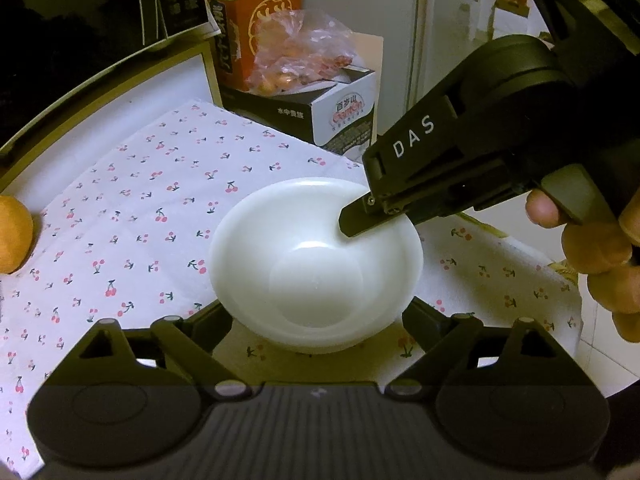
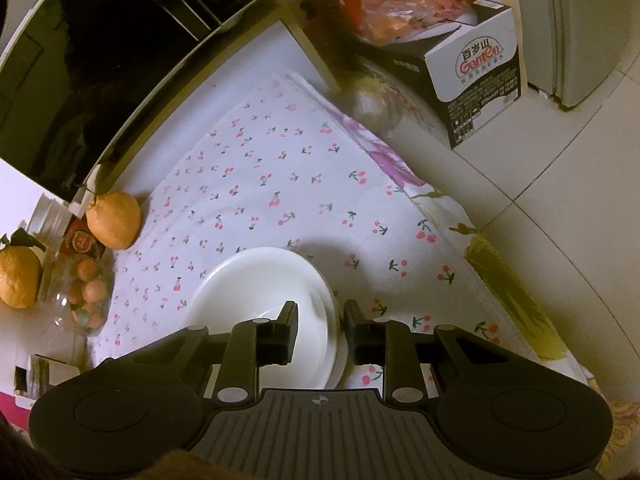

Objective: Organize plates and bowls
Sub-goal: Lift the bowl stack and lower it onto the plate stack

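Note:
A white bowl [image 1: 316,264] sits on the cherry-print cloth [image 1: 140,200]; more white rims show beneath it, so it tops a small stack [image 2: 260,292]. My left gripper [image 1: 316,312] straddles the stack's near side, one finger on each flank. Its fingertips are tucked under the flared rim, so contact is hidden. My right gripper [image 2: 320,316] comes in from the right. One of its fingers [image 1: 352,226] is inside the bowl and the other is outside, and they pinch the rim. A person's hand [image 1: 592,248] holds the right gripper.
An orange [image 2: 114,220] lies at the cloth's left edge, beside another orange [image 2: 20,276] and a glass jar of small fruit [image 2: 86,292]. A black appliance [image 2: 100,60] stands behind. A Ganten box [image 2: 476,72] and a plastic bag [image 1: 304,52] stand at the back right. The table edge and tiled floor [image 2: 580,200] lie to the right.

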`<state>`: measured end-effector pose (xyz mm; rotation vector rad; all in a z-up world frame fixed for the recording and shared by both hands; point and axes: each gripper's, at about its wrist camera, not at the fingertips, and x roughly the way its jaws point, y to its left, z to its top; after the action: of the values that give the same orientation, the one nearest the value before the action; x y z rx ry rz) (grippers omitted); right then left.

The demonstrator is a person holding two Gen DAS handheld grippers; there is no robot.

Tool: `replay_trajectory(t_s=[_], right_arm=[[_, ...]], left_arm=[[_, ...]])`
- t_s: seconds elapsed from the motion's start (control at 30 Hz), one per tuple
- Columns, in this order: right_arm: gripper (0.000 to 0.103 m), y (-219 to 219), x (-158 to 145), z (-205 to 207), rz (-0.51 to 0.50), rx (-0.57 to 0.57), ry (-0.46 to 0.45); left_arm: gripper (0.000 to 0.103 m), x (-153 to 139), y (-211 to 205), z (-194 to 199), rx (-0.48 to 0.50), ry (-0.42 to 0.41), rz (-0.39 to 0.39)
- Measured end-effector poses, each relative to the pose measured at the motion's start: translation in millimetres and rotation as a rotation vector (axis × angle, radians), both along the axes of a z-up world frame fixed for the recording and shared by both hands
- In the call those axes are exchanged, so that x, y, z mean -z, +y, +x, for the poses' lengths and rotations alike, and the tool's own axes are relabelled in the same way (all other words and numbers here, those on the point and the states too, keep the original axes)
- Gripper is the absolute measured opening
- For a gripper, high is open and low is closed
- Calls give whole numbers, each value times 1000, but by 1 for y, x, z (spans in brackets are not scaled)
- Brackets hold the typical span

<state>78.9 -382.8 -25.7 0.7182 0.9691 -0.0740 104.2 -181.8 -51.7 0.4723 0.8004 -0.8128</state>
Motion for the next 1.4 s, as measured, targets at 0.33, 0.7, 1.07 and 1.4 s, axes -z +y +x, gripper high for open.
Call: replay_trajectory(t_s=[0.33, 0.7, 1.07, 1.4], right_arm=[[24, 8, -19, -5, 29, -23, -39], [24, 21, -35, -10, 71, -57, -81], [24, 56, -51, -15, 106, -125, -111], [24, 112, -50, -12, 47, -238, -103]], left_arm=[[90, -14, 12, -6, -38, -24, -13], [90, -33, 31, -19, -68, -55, -28], [90, -46, 72, -30, -144, -50, -75], [90, -47, 115, -39, -210, -55, -99]])
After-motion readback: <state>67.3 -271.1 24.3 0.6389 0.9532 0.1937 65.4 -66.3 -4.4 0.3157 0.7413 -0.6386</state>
